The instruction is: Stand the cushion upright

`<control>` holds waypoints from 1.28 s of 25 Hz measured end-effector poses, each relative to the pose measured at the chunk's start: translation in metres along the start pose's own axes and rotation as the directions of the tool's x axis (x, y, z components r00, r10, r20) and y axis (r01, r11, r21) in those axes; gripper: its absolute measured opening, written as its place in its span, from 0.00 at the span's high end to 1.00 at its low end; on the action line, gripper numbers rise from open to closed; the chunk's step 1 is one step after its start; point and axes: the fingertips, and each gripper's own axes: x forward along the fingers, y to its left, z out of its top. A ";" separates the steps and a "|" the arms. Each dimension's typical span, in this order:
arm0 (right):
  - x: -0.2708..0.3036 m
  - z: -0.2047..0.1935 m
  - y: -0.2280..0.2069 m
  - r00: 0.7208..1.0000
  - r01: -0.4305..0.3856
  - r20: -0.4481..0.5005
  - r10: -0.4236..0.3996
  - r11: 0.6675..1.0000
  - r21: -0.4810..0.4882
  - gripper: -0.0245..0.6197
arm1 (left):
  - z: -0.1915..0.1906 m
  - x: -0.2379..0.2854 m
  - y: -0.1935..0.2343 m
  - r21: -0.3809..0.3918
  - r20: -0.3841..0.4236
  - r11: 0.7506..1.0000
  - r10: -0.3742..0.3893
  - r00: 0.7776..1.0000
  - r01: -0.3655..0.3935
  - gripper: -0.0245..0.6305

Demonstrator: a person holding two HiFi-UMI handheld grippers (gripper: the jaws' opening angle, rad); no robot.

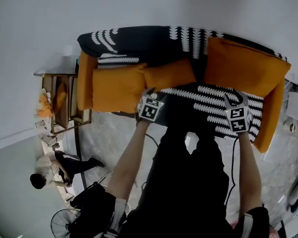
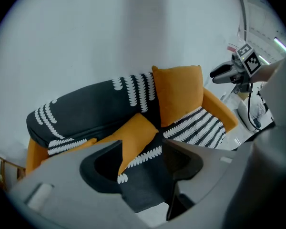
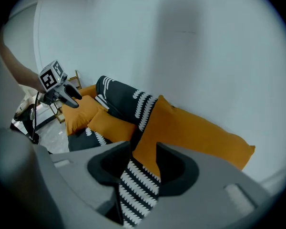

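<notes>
While both tongs hover off the front edge of the seat, neither holds anything; the left tongs (image 2: 142, 151) stand wide apart with nothing between the pads; the right tongs (image 3: 144, 150) are also apart, somewhat narrower, and empty.

Target, as I judge it: the flat orange fabric cushion (image 1: 120, 87) lying on the seat at the left end of the orange sofa (image 1: 270, 118); a smaller orange cushion (image 1: 171, 73) lies just beside it toward the middle; a large orange cushion (image 1: 243, 66) already stands upright at the right end. A black throw with white scallop print (image 1: 139, 38) is draped over backrest and seat.

Position: left tongs near the front edge of the flat cushion, not touching; right tongs over the patterned throw, in front of the upright cushion.

Risks from here:
- pads bite the throw along with the cushion; lifting then drags the cloth and shifts the neighbours; cause: too low an approach into loose fabric
- one-corner grip; soft filling folds and the cushion flops back down; cause: only one pair of tongs engaged, or release before it leans on the backrest
- right tongs knock the upright cushion over while crossing toward the target
- wrong cushion taken; the two flat ones lie edge to edge and look alike
</notes>
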 end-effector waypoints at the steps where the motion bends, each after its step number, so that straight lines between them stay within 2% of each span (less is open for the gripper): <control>1: 0.008 0.004 0.010 1.000 -0.003 -0.008 0.003 1.000 0.006 0.69 | -0.007 0.002 0.010 -0.006 -0.006 1.000 -0.008 1.000 0.008 0.56; 8: 0.078 0.029 0.068 0.997 -0.027 -0.078 0.029 0.999 0.025 0.69 | -0.039 0.029 0.088 -0.040 -0.039 0.997 -0.061 0.997 0.059 0.56; 18: 0.180 0.048 0.120 0.983 -0.098 -0.164 0.087 0.993 -0.060 0.67 | -0.063 0.095 0.157 0.053 -0.103 0.987 -0.144 0.984 0.150 0.53; 24: 0.238 0.045 0.139 0.972 -0.148 -0.195 0.131 0.986 -0.073 0.62 | -0.071 0.137 0.171 0.104 -0.115 0.969 -0.211 0.971 0.223 0.50; 32: 0.311 0.019 0.152 0.947 -0.216 -0.254 0.196 0.975 -0.056 0.56 | -0.065 0.200 0.182 0.211 -0.113 0.924 -0.300 0.947 0.318 0.43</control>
